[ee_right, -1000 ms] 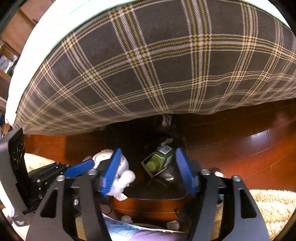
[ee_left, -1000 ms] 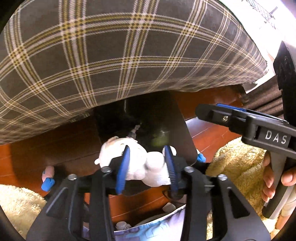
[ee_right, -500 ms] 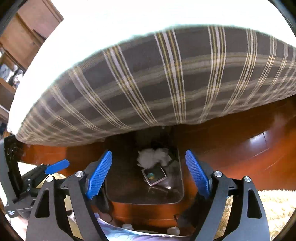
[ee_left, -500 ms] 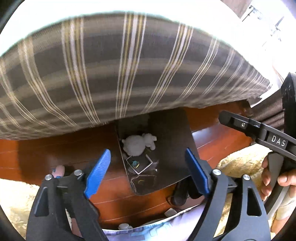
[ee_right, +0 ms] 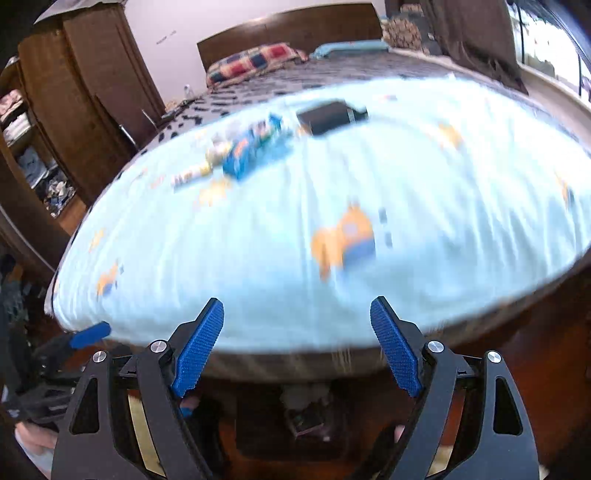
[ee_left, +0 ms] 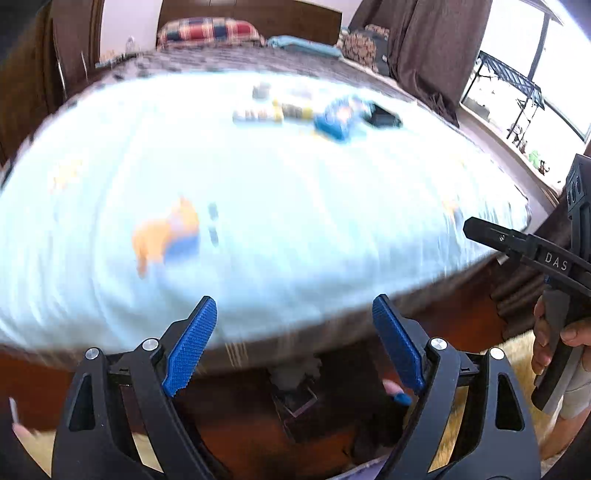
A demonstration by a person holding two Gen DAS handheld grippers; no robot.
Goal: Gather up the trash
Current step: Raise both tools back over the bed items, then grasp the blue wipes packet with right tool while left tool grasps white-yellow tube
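My left gripper (ee_left: pixel 295 332) is open and empty, raised over the bed's near edge. My right gripper (ee_right: pixel 297 332) is open and empty too; it also shows at the right of the left wrist view (ee_left: pixel 524 243). Below both, on the floor by the bed, stands a dark bin (ee_left: pixel 295 410) with white crumpled paper (ee_left: pixel 295 373) in it; it also shows in the right wrist view (ee_right: pixel 306 417). Far across the light blue sheet (ee_left: pixel 277 221) lie blurred items: a blue packet (ee_left: pixel 338 118), a black object (ee_left: pixel 382 118) and small wrappers (ee_left: pixel 273 112). The blue packet (ee_right: pixel 251 147) and black object (ee_right: pixel 328 114) also appear in the right wrist view.
The bed fills both views, with a plaid pillow (ee_left: pixel 210 31) at its head. A wooden wardrobe (ee_right: pixel 74 92) stands at the left, brown curtains (ee_left: pixel 436 48) and a window at the right. A shaggy cream rug (ee_left: pixel 517 365) lies on the red wood floor.
The left gripper opened and dropped the white crumpled paper into the bin. Both grippers then rose and tilted up, so the bed top has replaced the plaid bed side.
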